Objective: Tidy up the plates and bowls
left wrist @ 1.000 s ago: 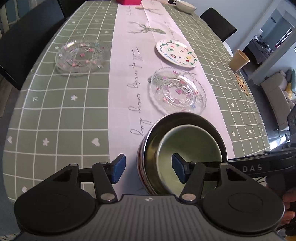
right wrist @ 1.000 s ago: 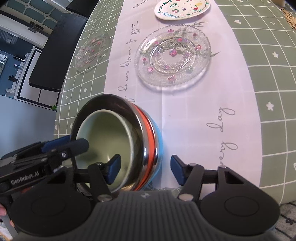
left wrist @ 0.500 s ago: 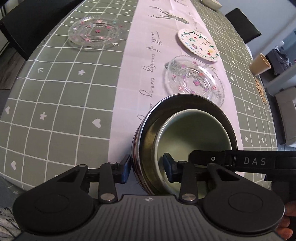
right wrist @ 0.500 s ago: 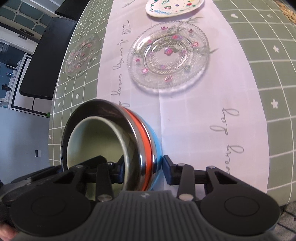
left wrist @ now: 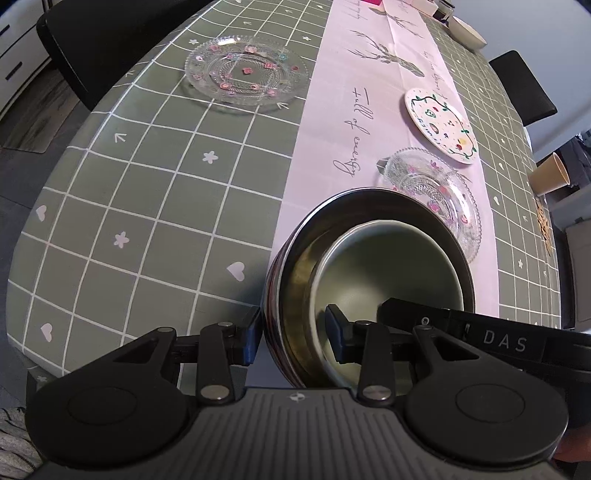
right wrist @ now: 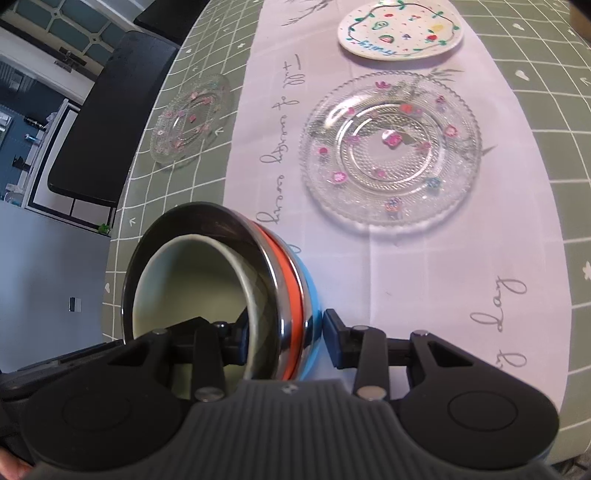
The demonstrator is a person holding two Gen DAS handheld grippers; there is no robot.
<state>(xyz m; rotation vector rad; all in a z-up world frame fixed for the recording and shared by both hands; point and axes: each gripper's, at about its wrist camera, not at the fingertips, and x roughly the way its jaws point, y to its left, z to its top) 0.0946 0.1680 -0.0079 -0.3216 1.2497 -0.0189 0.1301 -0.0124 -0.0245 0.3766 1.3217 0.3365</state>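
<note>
Pale green ceramic bowl (right wrist: 192,291) nested in steel bowl (right wrist: 275,295) with orange and blue bands; green grid-check tablecloth (left wrist: 147,206), pink runner (right wrist: 424,266).

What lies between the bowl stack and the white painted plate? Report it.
A clear glass plate with flower decals, apart from the bowl stack and the white painted plate, on the pink runner; clearest in the right wrist view.

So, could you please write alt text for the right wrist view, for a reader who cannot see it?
The right gripper has its fingers closed on the rim of a stack of nested bowls, a pale green bowl inside a steel one with orange and blue edges. Beyond, on the pink table runner, lie a clear glass plate and a white painted plate.
</note>
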